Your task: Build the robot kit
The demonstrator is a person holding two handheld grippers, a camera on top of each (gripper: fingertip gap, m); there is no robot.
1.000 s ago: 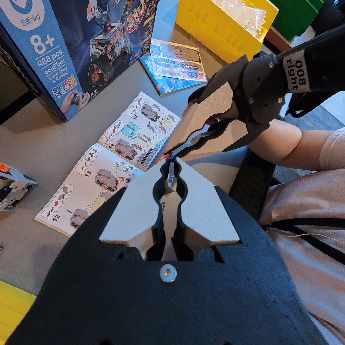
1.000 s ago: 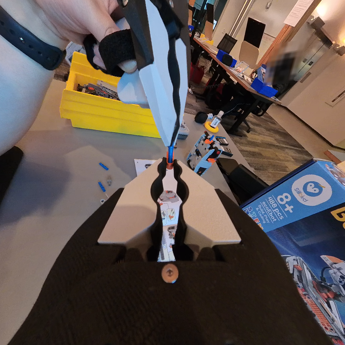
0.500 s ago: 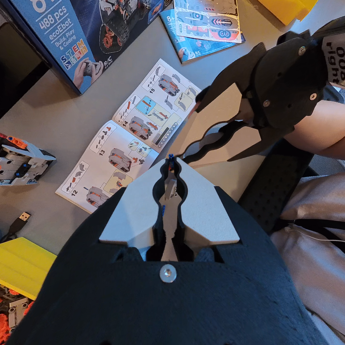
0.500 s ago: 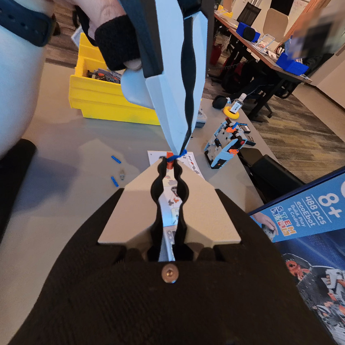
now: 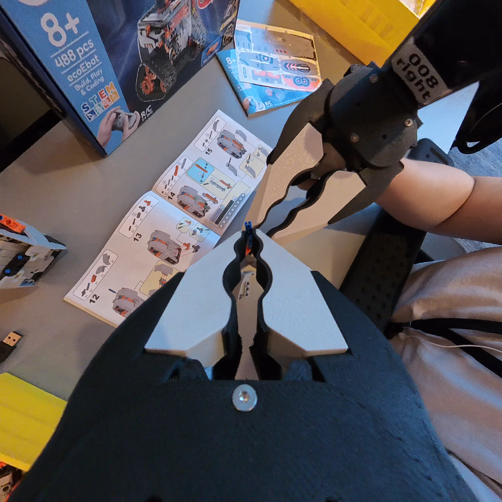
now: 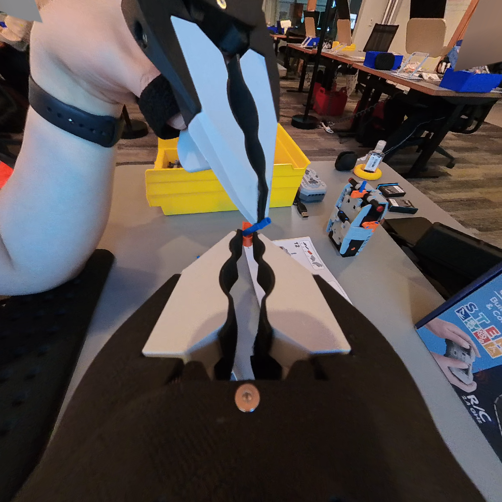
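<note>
Left wrist view shows the left hand-held gripper (image 5: 248,235) closed on a small blue pin (image 5: 247,231), above the open instruction booklet (image 5: 173,212) on the table (image 5: 68,195). Right wrist view adds what that one hides: the right hand-held gripper (image 6: 246,239) pinches an orange piece (image 6: 246,233) touching that pin, with a yellow bin (image 6: 195,190) and part-built model (image 6: 355,214) behind.

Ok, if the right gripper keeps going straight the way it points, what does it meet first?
Likely the small blue plastic pin pinched in the left gripper, touching the small orange plastic piece that the right gripper holds.
</note>
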